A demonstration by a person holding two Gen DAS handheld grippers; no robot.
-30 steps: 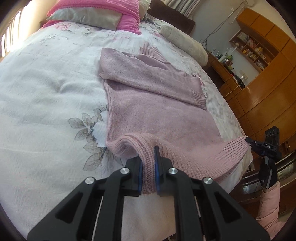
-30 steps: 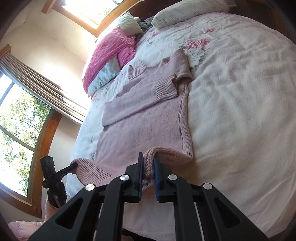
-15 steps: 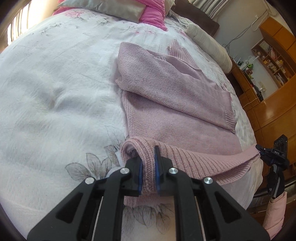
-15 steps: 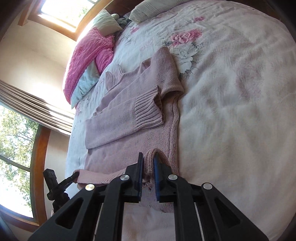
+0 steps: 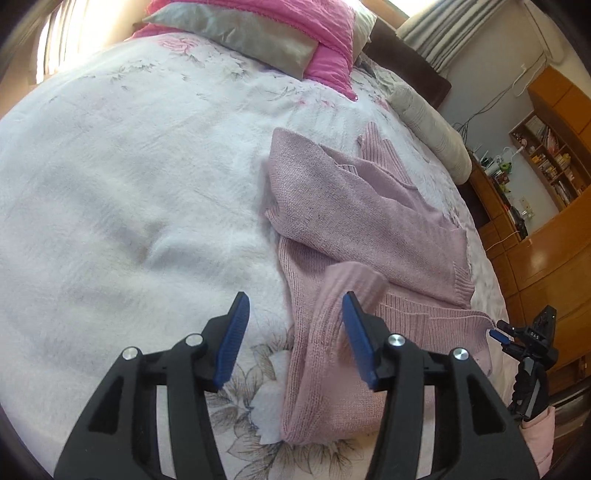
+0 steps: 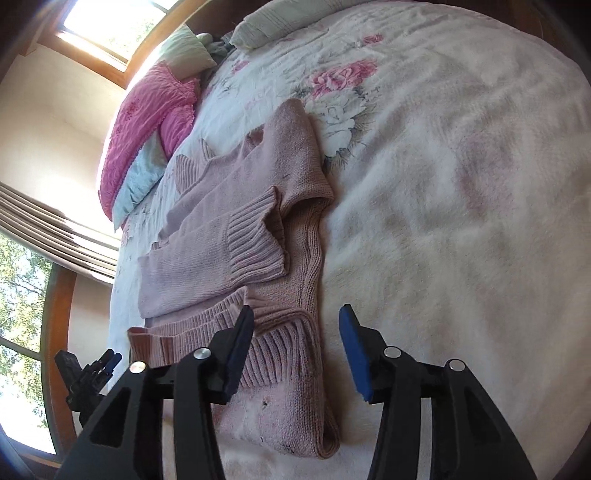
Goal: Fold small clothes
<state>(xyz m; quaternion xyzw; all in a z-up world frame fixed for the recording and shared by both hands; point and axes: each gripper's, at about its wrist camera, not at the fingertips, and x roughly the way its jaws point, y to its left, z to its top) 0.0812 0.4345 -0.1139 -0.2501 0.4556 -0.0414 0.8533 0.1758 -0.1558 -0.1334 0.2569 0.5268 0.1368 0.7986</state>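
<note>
A pale pink knitted sweater (image 5: 354,229) lies on the bed, sleeves folded across its chest and its ribbed hem (image 5: 424,325) turned up over the body. My left gripper (image 5: 295,339) is open just above the sweater's left hem corner, which still stands up in a loose curl between the blue pads. In the right wrist view the same sweater (image 6: 236,236) shows with its folded hem (image 6: 266,354). My right gripper (image 6: 297,350) is open over the right hem corner, nothing held. The right gripper (image 5: 517,339) also shows at the far edge of the left view.
A white floral bedspread (image 5: 129,206) covers the bed. Pink and grey pillows (image 5: 266,33) and a cream bolster (image 5: 432,129) lie at the head. Wooden cabinets and shelves (image 5: 546,206) stand right of the bed. A window with curtains (image 6: 44,236) is on the other side.
Both grippers carried the hem up over the sweater body, then opened and let it go. The hem now rests folded on the sweater.
</note>
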